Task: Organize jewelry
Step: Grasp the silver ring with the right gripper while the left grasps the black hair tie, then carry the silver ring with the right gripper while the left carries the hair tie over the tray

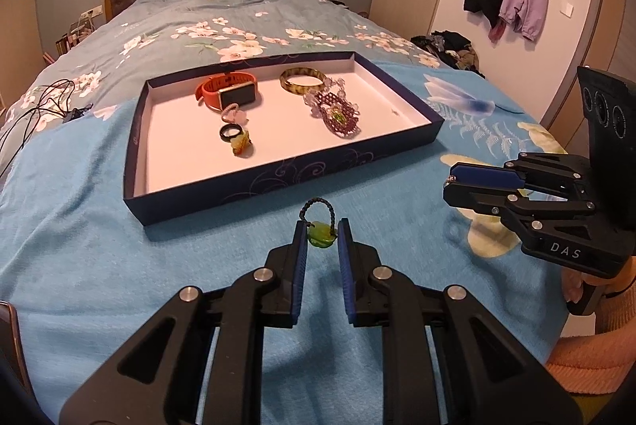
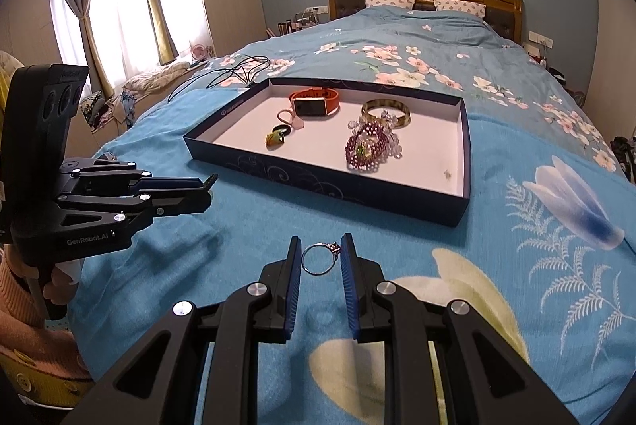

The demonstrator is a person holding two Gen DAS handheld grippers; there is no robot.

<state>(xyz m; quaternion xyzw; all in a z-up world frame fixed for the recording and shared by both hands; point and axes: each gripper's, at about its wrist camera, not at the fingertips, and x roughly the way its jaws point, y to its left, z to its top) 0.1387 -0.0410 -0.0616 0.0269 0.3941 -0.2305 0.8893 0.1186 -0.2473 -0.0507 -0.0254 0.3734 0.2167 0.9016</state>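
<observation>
A small item [image 2: 448, 174] in the tray [image 2: 326, 186] is too small to identify. Left gripper [image 1: 321, 233] clamps a green pendant [image 1: 322, 235] on dark cord; right gripper [image 2: 320, 258] clamps a silver ring [image 2: 318, 259], both above the blanket [image 2: 397, 234] near the tray.

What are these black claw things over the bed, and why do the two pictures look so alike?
They are two hand-held grabbers, no robot; a person carries one in each hand. Each has a camera looking along its jaws, giving one picture each. The left gripper pinches a green pendant on a dark cord. The right gripper pinches a silver ring. Ahead on the blue blanket lies a shallow box already holding a watch, a bangle and a beaded piece.
</observation>
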